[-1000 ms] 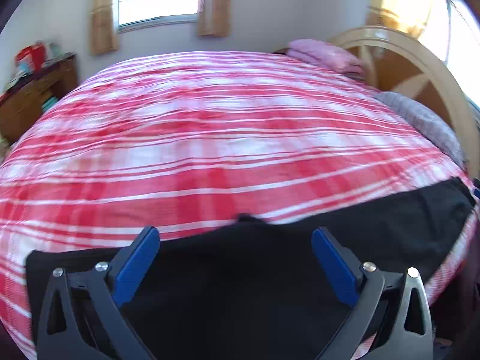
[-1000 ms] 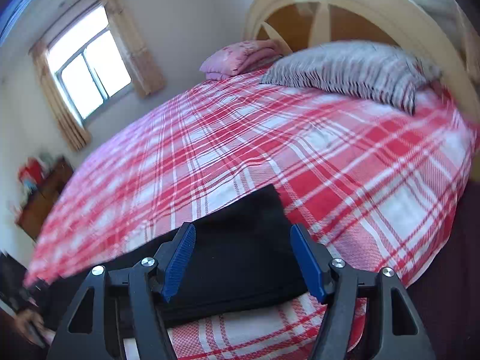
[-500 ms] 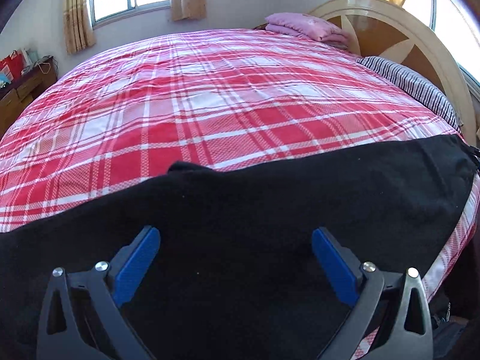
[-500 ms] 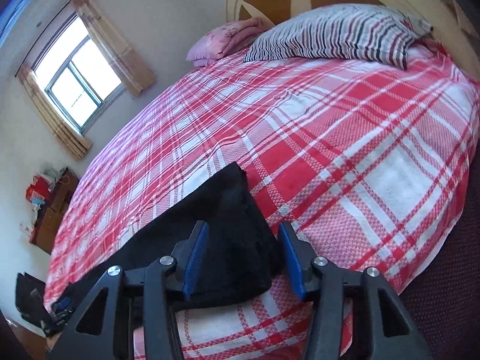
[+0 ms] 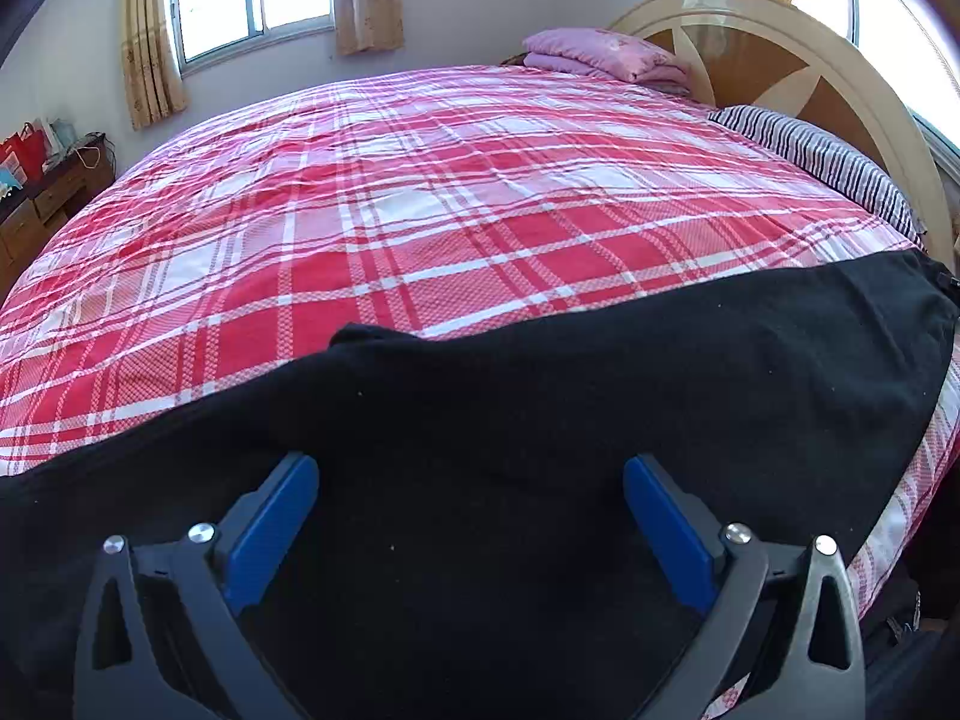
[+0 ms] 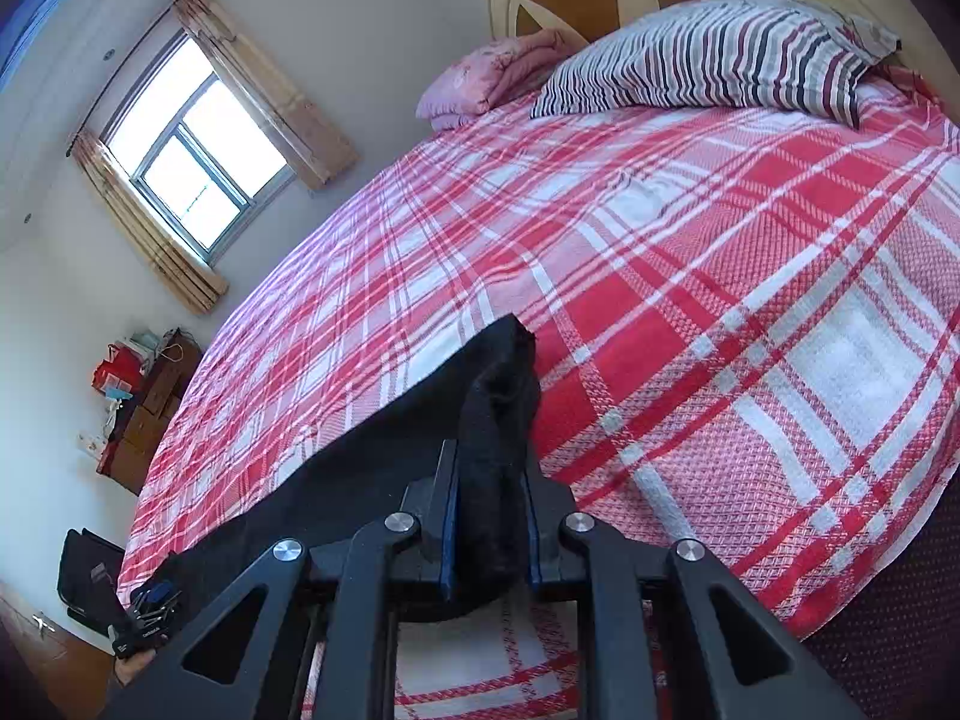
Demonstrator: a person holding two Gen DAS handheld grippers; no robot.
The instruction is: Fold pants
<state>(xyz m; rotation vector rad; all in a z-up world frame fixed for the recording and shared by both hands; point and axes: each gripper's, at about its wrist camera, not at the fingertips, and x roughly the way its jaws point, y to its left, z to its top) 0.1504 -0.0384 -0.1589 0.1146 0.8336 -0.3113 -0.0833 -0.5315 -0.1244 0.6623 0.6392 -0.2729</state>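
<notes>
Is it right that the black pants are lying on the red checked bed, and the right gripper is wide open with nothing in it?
Not quite. The black pants do lie on the red checked bed, but the right gripper is not wide open: its jaws have just been closing and now pinch a bunched end of the pants between the blue pads. The right wrist view shows it.

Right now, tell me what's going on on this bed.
A person with a gripper in each hand is starting to fold black pants spread along the near edge of the plaid bed. The right gripper has just been closing and pinches one end of the fabric. The left gripper hovers open over the pants.
</notes>
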